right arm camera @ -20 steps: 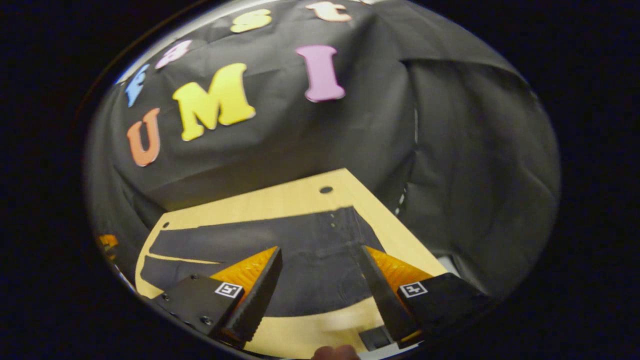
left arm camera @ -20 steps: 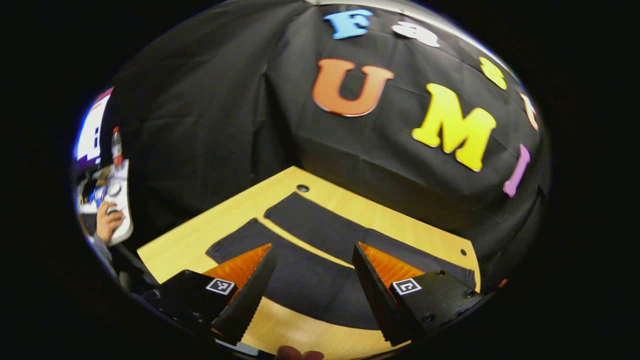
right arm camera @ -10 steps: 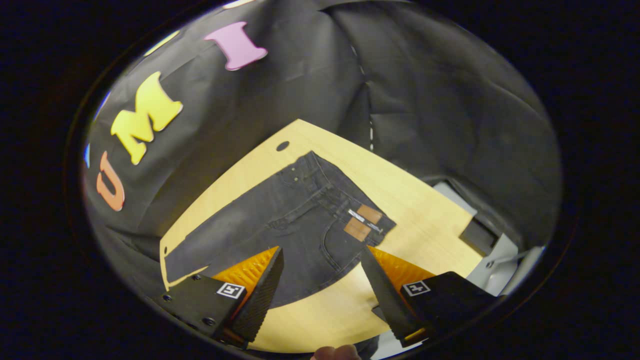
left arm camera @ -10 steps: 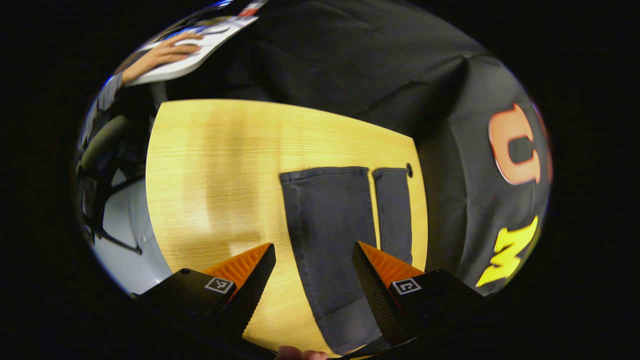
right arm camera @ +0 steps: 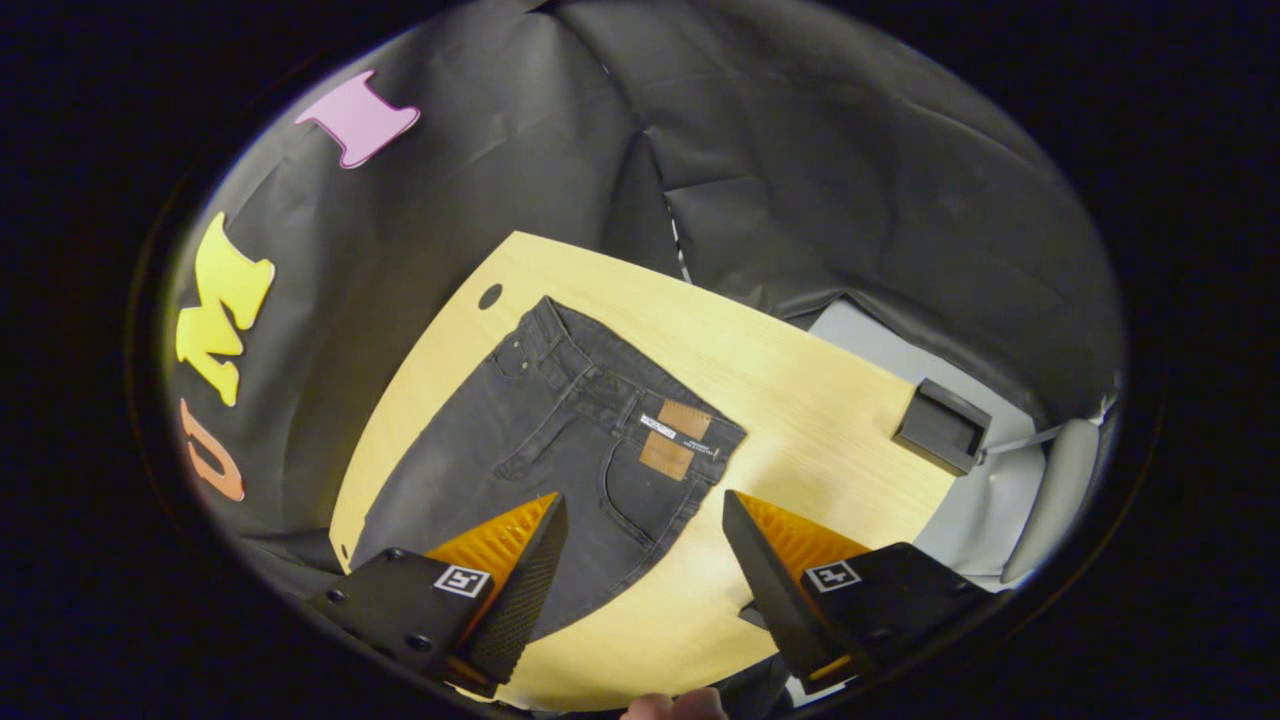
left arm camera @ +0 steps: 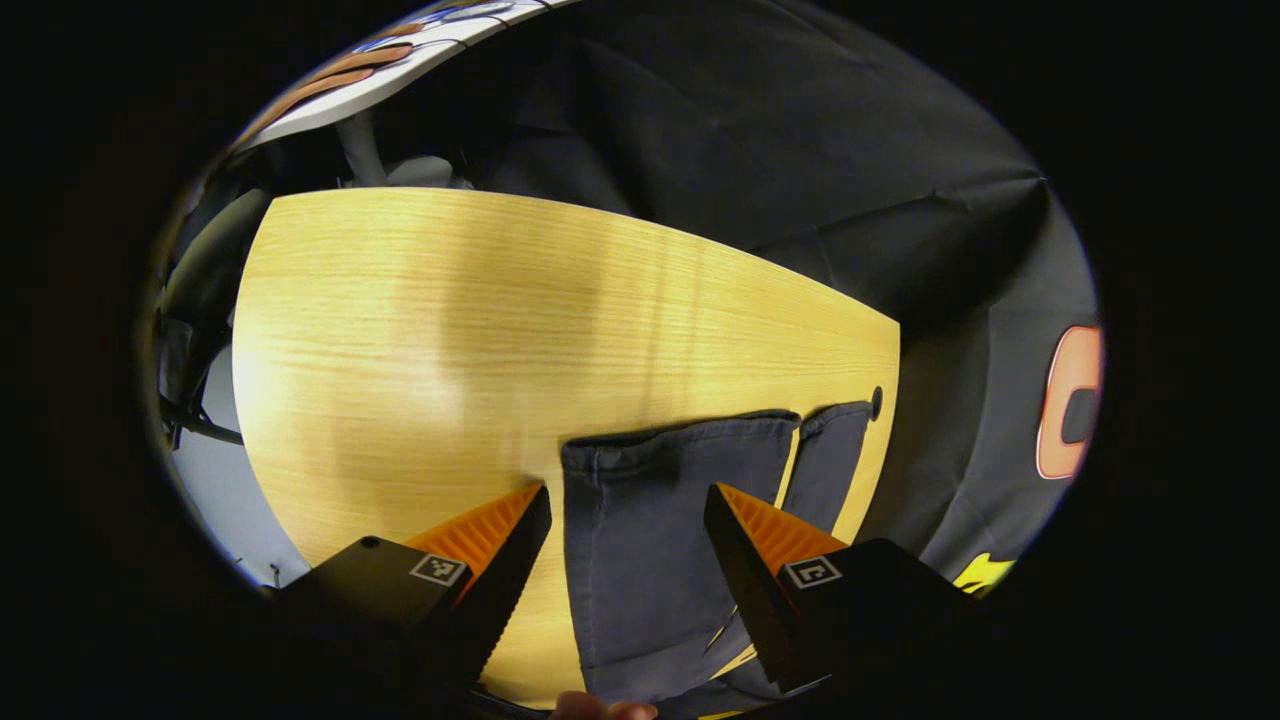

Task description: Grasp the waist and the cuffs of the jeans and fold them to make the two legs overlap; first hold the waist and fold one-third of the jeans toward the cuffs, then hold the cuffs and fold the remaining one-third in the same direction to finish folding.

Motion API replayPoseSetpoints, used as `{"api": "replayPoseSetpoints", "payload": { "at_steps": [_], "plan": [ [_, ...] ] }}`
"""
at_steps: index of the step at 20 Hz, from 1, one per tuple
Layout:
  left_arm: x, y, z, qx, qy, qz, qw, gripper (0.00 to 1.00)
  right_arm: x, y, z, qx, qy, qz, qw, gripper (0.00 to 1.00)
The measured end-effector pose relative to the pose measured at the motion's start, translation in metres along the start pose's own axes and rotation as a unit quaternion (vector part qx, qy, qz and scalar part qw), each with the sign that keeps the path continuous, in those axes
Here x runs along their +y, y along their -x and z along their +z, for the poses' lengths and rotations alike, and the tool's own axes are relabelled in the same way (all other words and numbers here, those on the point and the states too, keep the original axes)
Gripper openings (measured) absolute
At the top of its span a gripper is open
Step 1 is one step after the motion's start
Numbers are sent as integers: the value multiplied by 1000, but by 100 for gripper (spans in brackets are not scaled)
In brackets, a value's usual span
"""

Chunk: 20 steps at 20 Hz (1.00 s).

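The desk [left arm camera: 420,330] is pale wood and carries the jeans [right arm camera: 560,440], which lie flat and unfolded on it. In the right gripper view the jeans run from the waist [right arm camera: 640,375], which sits near the middle of the desk, down toward the lower left, and a small round hole [right arm camera: 490,296] in the desk lies just beyond the waist's far corner. Two brown patches [right arm camera: 675,435] sit on the waistband by a back pocket. A dark box [right arm camera: 940,425] rests at the desk's far right edge, well apart from the jeans.

In the left gripper view the two legs lie side by side with a narrow strip of desk between them, and the cuffs [left arm camera: 690,435] end near a round hole [left arm camera: 876,402] at the desk's edge.

The left tongs [left arm camera: 627,500] are spread wide above the nearer leg, holding nothing. The right tongs [right arm camera: 645,510] are spread wide too, above the seat of the jeans near the pocket, and grip nothing. A fingertip [right arm camera: 675,705] of the person's hand shows at the bottom edge of the right gripper view.
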<state>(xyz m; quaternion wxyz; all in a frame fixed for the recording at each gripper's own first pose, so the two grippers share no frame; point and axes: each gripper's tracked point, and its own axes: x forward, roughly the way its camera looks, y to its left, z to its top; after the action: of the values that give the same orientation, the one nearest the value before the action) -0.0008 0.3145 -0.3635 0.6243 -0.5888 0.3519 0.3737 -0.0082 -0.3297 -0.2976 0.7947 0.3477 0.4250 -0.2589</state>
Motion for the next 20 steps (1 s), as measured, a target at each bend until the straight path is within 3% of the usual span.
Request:
{"api": "replayPoseSetpoints", "payload": {
  "at_steps": [1, 6, 10, 13, 14, 17, 20],
  "plan": [
    [-3, -3, 2, -2, -9, 8, 1000, 99, 1, 0, 1, 2, 0, -1, 1000, 98],
    [-18, -16, 2, 21, -33, 39, 998, 99, -3, -8, -1, 18, -2, -7, 1000, 98],
    [-8, -23, -2, 38, -73, 116, 990, 98, -16, -20, -2, 30, -5, -22, 999, 98],
    [1, -18, 1, 41, -98, 149, 983, 90, -22, -24, -1, 35, -11, -28, 999, 98],
    [9, -17, 2, 43, -102, 161, 981, 85, -24, -26, 0, 33, -11, -30, 999, 98],
    [13, -15, 0, 57, -114, 145, 981, 29, -28, -31, 1, 34, -19, -28, 999, 98],
    [9, -15, -2, 54, -92, 125, 986, 24, -31, -36, 1, 36, -26, -28, 999, 98]
  ]
}}
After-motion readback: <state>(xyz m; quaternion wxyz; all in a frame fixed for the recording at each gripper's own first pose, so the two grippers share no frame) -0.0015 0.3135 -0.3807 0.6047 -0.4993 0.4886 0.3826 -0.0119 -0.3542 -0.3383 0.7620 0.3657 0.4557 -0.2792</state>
